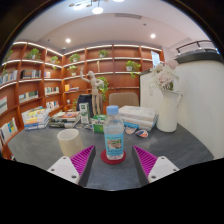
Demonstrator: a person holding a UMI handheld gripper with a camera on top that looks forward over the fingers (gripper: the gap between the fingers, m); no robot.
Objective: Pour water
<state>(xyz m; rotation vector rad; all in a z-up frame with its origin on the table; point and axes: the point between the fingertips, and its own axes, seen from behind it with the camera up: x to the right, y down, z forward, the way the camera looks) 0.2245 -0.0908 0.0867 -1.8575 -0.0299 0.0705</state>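
Starting at the left, a pale cup [68,141] sits on the grey table [40,148], just ahead of the left finger and a little outside it. Next comes the bottle [114,135], upright, blue-labelled, cap on as far as I can tell, standing just beyond the fingertips and roughly on the centre line of the gripper [113,160]. The fingers are spread apart with nothing held; the magenta pads [82,158] face an empty gap that looks wider than the bottle. Further right lies a flat white box [138,116], and beyond it a tall white vase [168,108] with flowers. Bookshelves [40,85] fill the far wall.

The step in hand, I judge, is reaching for the bottle. To do it well, push straight forward so the bottle slides between the pads without being nudged over, keep the fingers level, and close on the body near the label rather than the tapering neck. A firm, centred hold should matter later, since tilting toward the cup at the left would shift the water's weight
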